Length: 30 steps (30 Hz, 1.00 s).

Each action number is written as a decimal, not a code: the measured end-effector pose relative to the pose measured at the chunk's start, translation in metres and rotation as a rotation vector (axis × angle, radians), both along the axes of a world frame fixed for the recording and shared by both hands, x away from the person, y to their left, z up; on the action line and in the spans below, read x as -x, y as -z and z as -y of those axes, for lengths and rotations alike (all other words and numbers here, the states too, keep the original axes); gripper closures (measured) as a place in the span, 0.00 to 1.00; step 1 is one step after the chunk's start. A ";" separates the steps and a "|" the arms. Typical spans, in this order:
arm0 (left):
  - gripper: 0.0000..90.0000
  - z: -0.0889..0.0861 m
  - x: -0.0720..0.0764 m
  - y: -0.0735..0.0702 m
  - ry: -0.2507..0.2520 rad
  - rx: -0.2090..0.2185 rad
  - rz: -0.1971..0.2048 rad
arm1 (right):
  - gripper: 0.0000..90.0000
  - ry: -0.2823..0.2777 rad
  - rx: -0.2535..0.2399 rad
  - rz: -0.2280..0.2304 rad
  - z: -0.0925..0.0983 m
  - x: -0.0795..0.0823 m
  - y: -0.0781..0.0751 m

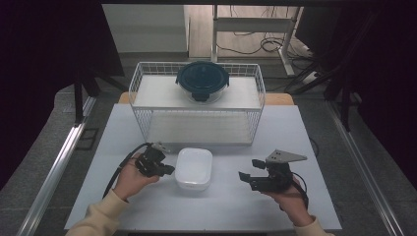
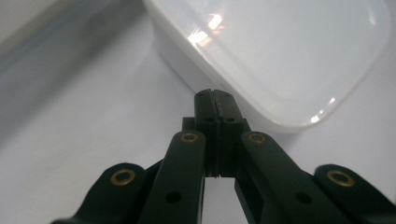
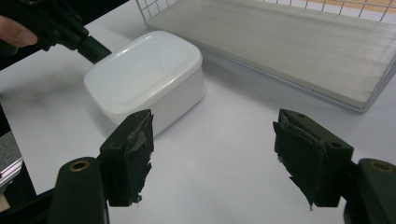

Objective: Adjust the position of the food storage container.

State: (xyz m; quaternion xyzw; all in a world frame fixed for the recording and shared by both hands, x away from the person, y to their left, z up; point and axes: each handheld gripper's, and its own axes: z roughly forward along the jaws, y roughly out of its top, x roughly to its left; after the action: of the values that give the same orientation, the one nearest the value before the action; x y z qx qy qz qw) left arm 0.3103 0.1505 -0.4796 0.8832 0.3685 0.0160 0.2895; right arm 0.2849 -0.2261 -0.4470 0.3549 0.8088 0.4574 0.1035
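A white lidded rectangular container sits on the white table between my two grippers. My left gripper is shut with nothing in it, its tips right at the container's left side. In the left gripper view the closed fingertips rest against the edge of the lid. My right gripper stands open to the right of the container, apart from it; its torn black pads frame bare table, with the container ahead on the left. A round dark-lidded glass container stands on the wire rack's upper shelf.
The white wire rack with two shelves stands at the back of the table; its lower shelf is bare. Dark curtains flank both sides. Cables and a desk frame lie on the floor beyond.
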 end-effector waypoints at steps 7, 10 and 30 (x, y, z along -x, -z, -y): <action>1.00 0.008 0.004 0.002 0.019 0.016 0.004 | 0.31 0.004 0.002 -0.007 0.000 0.000 0.000; 1.00 0.006 0.001 0.002 0.003 0.023 0.012 | 0.31 0.003 0.000 -0.007 0.000 0.000 0.000; 0.38 -0.047 0.049 -0.019 -0.316 0.301 0.158 | 0.31 -0.008 -0.071 -0.049 0.003 -0.002 0.003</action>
State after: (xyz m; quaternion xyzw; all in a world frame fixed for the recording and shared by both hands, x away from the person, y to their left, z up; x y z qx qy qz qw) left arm 0.2614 0.1978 -0.4604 0.7574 0.4767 0.0750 0.4399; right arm 0.2874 -0.2292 -0.4496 0.3660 0.7958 0.4775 0.0690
